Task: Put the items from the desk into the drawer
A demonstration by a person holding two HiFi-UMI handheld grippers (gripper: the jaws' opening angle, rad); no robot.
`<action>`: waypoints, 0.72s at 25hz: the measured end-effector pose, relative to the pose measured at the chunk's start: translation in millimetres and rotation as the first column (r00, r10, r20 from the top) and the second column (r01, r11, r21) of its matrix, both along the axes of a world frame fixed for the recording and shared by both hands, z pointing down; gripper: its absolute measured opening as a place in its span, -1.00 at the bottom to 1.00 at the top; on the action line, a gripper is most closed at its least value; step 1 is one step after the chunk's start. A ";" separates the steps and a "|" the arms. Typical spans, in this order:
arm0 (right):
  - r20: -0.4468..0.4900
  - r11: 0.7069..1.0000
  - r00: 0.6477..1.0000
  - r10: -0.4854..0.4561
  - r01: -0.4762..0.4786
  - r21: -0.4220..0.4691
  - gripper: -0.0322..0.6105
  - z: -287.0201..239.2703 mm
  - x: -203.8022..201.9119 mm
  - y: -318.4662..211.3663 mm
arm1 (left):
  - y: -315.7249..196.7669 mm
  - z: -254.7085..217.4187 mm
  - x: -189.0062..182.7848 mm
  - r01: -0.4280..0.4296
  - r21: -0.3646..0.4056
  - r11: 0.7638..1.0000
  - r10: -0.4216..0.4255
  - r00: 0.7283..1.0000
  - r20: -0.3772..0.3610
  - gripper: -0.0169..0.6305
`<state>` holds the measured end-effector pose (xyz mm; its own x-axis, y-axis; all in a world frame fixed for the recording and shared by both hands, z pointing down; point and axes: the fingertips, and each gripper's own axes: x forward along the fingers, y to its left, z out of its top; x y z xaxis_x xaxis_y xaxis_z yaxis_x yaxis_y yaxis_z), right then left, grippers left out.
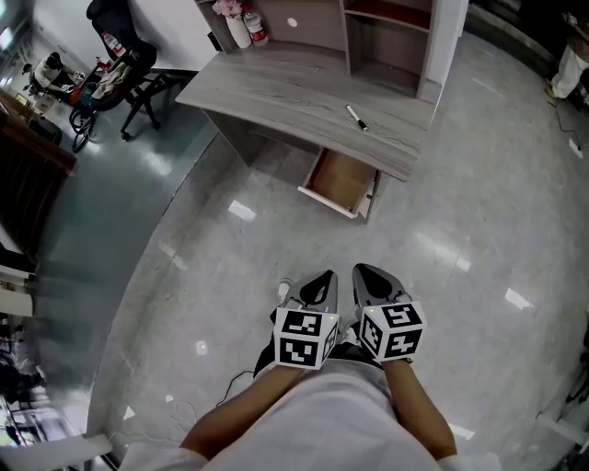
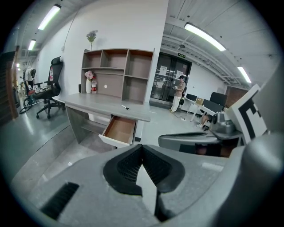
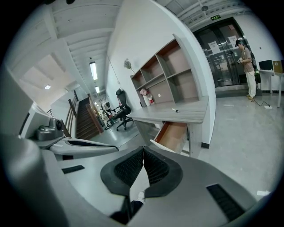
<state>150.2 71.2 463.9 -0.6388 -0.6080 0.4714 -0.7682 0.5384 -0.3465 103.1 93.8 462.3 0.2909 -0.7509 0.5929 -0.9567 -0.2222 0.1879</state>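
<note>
- Marker [image 1: 356, 117] lies flat on the desk [image 1: 276, 87], near the front edge and toward the right corner
- Drawer [image 1: 342, 181] stands pulled out under the front edge, just below the marker, with its brown bottom showing
- Left gripper [image 1: 320, 279] is closed, its pads touching at the tips and nothing between them
- Right gripper [image 1: 366, 272] is closed in the same way and holds nothing
- Both grippers are side by side over the floor [image 1: 479, 230], well apart from the desk, pointing toward the drawer
- Vase [image 1: 237, 28] and bottle [image 1: 257, 29] stand at the back left corner, beside the shelf [image 1: 317, 23]
- Chair [image 1: 124, 55] stands off the left edge
</note>
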 end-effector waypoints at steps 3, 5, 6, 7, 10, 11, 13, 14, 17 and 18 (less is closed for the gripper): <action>-0.019 0.999 0.999 0.034 -0.034 -0.001 -0.89 1.7 -9.1 -16.0 | -19.3 2.7 -9.8 -0.033 0.001 0.999 0.033 0.999 -0.019 -0.94; -0.032 0.998 0.998 0.057 -0.057 -0.001 -0.89 0.6 -18.7 -29.0 | -34.9 1.6 -18.1 -0.061 0.002 0.998 0.061 0.998 -0.031 -0.94; -0.039 0.998 0.997 0.070 -0.070 0.001 -0.89 -0.6 -25.0 -36.1 | -43.4 0.7 -23.2 -0.078 0.002 0.997 0.078 0.996 -0.037 -0.94; -0.045 0.997 0.996 0.082 -0.082 0.003 -0.89 -2.1 -32.3 -43.4 | -52.4 -0.1 -29.1 -0.095 0.003 0.995 0.095 0.995 -0.041 -0.94; -0.061 0.992 0.990 0.126 -0.125 0.012 -0.89 -6.2 -53.0 -65.9 | -80.5 -2.4 -47.5 -0.151 0.006 0.989 0.151 0.987 -0.054 -0.94; -0.066 0.990 0.988 0.143 -0.142 0.015 -0.89 -7.2 -58.8 -73.3 | -89.4 -3.3 -53.2 -0.169 0.009 0.986 0.169 0.984 -0.058 -0.94; -0.075 0.985 0.982 0.175 -0.174 0.020 -0.89 -10.2 -70.2 -87.1 | -105.6 -6.1 -65.0 -0.201 0.015 0.980 0.201 0.977 -0.065 -0.94; -0.080 0.982 0.979 0.189 -0.188 0.024 -0.89 -12.2 -76.2 -93.1 | -112.5 -7.7 -71.0 -0.215 0.018 0.976 0.216 0.974 -0.070 -0.94; -0.098 0.974 0.969 0.225 -0.223 0.035 -0.89 -16.3 -95.6 -108.3 | -130.3 -10.2 -88.1 -0.257 0.023 0.966 0.258 0.962 -0.088 -0.94; -0.104 0.972 0.966 0.235 -0.232 0.037 -0.89 -17.2 -102.2 -113.3 | -136.3 -10.8 -93.4 -0.270 0.024 0.963 0.271 0.958 -0.095 -0.94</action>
<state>48.0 -42.1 446.7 -0.4245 -0.7461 0.5129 -0.9054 0.3471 -0.2445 9.7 -42.5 451.5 0.5391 -0.6428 0.5442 -0.8382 -0.4725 0.2723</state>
